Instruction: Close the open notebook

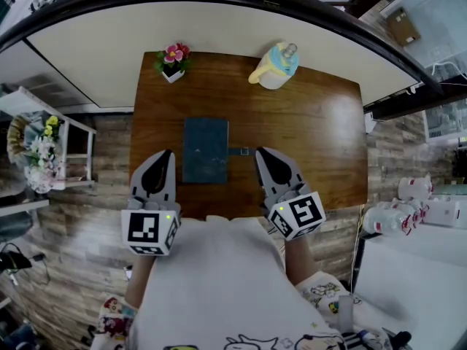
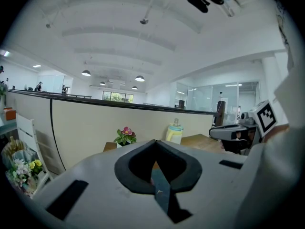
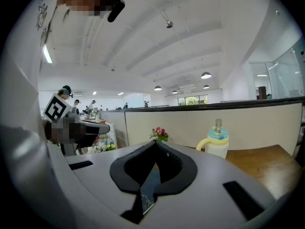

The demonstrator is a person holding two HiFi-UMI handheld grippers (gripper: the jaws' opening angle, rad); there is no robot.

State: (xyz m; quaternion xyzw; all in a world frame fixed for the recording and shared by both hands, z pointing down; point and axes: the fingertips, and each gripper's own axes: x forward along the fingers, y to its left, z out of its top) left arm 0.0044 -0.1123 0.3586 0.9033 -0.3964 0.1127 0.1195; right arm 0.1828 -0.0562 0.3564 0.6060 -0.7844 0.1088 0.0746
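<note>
A dark teal notebook (image 1: 204,150) lies flat and closed on the wooden table (image 1: 321,122), with a small tab (image 1: 241,151) sticking out of its right edge. My left gripper (image 1: 166,154) hovers at the notebook's left edge, jaws shut with nothing between them. At the right of the notebook my right gripper (image 1: 260,152) is also shut and empty, its tip near the tab. In the left gripper view the closed jaws meet at the left gripper (image 2: 155,141), and a strip of the notebook (image 2: 159,185) shows below. The right gripper (image 3: 155,142) looks the same, with the notebook (image 3: 150,182) below.
A small pot of pink flowers (image 1: 174,60) and a blue-lidded cup with a yellow handle (image 1: 276,65) stand at the table's far edge. A white rack with flowers (image 1: 44,148) is on the floor to the left. White bottles (image 1: 408,203) sit on a unit to the right.
</note>
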